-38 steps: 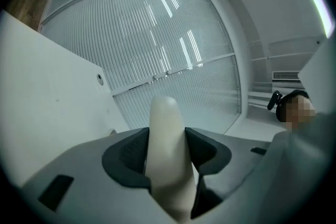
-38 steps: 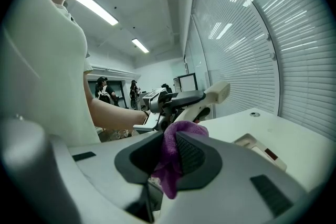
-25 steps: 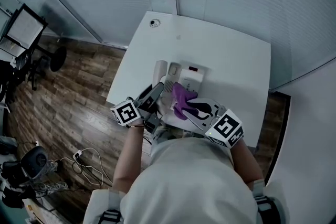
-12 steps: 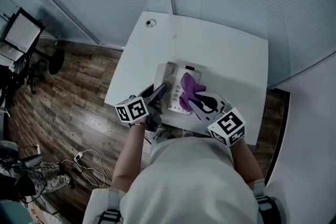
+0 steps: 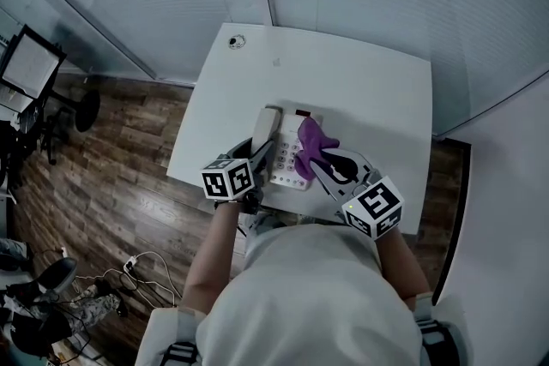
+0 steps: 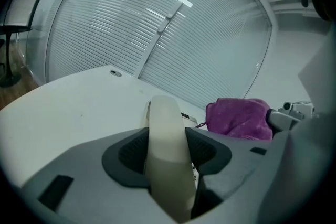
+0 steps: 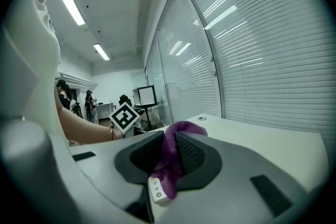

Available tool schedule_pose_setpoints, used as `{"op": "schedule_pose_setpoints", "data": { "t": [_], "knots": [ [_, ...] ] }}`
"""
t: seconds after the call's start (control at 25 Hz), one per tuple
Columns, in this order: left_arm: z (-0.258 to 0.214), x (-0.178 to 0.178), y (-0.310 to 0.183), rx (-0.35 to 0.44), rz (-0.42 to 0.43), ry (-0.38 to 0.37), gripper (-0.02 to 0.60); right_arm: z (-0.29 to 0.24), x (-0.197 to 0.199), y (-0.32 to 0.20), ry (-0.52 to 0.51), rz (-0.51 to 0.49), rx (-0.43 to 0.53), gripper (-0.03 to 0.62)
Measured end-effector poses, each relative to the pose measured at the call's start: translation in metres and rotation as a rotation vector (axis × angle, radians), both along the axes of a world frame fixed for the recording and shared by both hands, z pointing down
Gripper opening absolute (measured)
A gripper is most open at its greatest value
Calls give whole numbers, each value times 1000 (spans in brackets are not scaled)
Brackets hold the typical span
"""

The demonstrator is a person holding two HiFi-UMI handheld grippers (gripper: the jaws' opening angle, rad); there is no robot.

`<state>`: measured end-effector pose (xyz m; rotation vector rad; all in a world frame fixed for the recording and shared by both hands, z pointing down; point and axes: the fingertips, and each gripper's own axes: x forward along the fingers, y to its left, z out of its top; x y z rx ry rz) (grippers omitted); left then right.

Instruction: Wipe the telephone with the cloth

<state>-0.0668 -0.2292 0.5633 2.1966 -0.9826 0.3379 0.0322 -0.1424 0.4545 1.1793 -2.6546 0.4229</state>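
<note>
The white desk [image 5: 369, 90] carries the pale telephone [image 5: 290, 163] near its front edge, just ahead of the person. The left gripper [image 5: 260, 152] has its 2 jaws set wide and pressed on the telephone's handset [image 5: 265, 126], at the telephone's left side. The right gripper [image 5: 322, 160] has its jaws pinched on the purple cloth [image 5: 312, 139], which is bunched over the telephone's right part.
</note>
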Motion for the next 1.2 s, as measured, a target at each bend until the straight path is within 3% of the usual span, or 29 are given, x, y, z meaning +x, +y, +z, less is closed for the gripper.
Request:
{"op": "schedule_pose_setpoints", "data": {
  "t": [0.64,1.04,1.2],
  "knots": [
    [19,8,-12,49,8,-215,219,0,6,-6,-18,17,-7,81],
    [22,11,-12,52,18,-265,221,0,7,-5,-21,18,-4,81],
    [19,14,-12,32,21,-231,221,-3,8,-4,-25,20,1,81]
  ]
}}
